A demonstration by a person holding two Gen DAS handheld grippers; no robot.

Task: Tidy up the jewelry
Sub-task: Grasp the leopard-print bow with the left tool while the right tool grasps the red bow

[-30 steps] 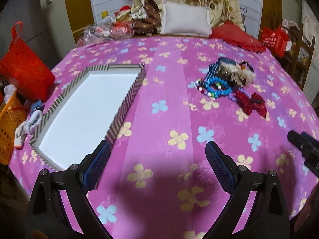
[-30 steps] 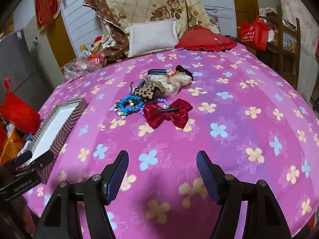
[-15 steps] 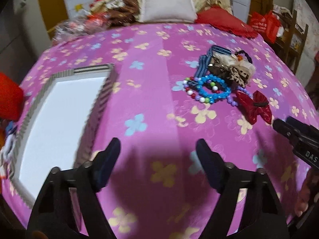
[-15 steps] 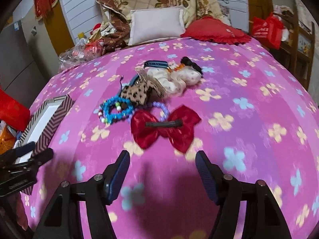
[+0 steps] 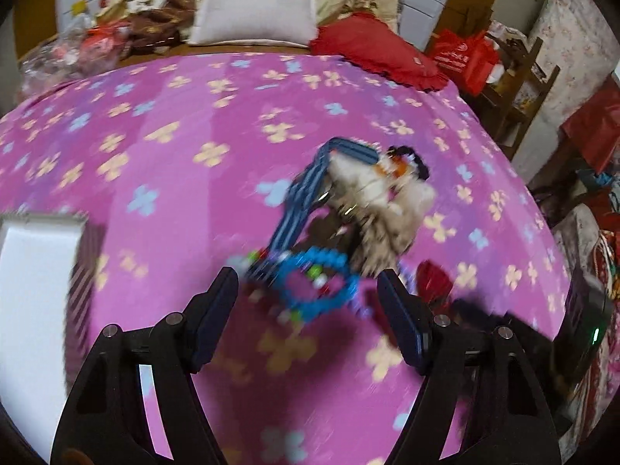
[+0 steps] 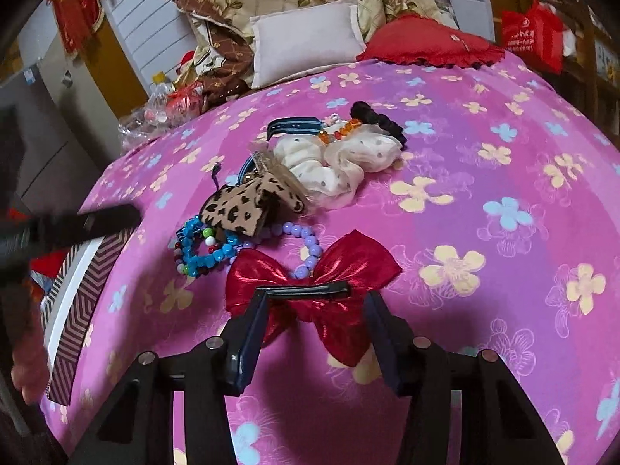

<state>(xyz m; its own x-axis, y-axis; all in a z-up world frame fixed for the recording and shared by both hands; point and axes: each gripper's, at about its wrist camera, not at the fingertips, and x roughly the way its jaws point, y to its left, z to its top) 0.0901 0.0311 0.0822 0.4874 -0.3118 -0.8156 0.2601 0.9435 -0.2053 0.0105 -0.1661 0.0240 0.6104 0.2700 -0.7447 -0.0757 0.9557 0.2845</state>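
A pile of jewelry lies on the pink flowered cloth: a blue bead bracelet, a red bow clip, a purple bead string, a leopard-print piece, a white scrunchie and a blue striped band. My left gripper is open, its jaws on either side of the blue bracelet; the view is blurred. My right gripper is open around the red bow. The striped box lies at the left.
A white pillow and a red cushion lie at the far edge of the bed. A red bag hangs on a wooden chair at the right. The left gripper's finger reaches in over the box.
Both grippers have moved forward to the jewelry pile. The left one swung right from the box to the blue bracelet; the right one closed in on the red bow.
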